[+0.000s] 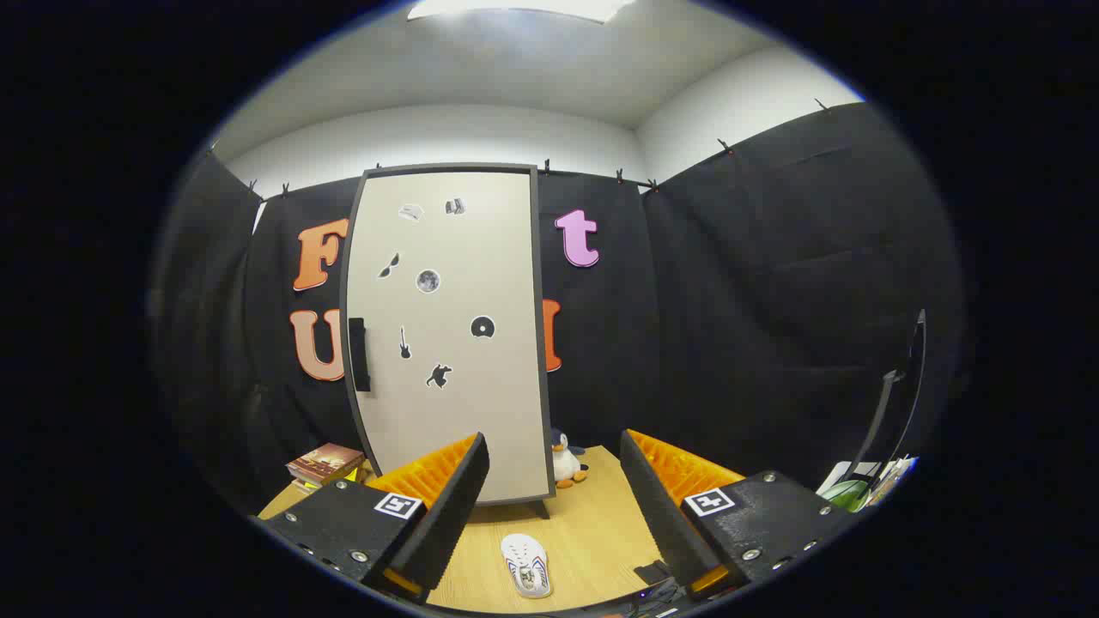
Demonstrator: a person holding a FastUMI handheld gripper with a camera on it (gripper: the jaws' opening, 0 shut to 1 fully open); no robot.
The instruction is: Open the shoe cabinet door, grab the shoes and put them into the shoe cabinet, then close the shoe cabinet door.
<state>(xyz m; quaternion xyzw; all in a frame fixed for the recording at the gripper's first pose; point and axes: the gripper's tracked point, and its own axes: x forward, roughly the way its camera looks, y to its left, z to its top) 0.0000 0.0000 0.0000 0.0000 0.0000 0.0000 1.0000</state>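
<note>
My gripper (pixel 554 506) is spread, empty, the shoe (pixel 525 564) between its fingers. Cabinet door (pixel 446 330) shut at 12; its handle (pixel 359 354) at 11. Risk: grabbing the shoe first leaves nothing free for the handle.

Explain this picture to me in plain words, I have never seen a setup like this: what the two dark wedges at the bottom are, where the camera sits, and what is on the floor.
The camera rides on a hand-held gripper that a person carries, so you look forward along its two fingers; those are the wedges. They stand apart, open, holding nothing. On the wooden floor between them lies a white shoe. Beyond the fingers stands the shoe cabinet, its pale door shut, with a dark handle on its left edge and small stickers on the front. Beside the cabinet's right foot sits a penguin toy; to its left lies a stack of books. Black cloth forms the booth's walls.
</note>
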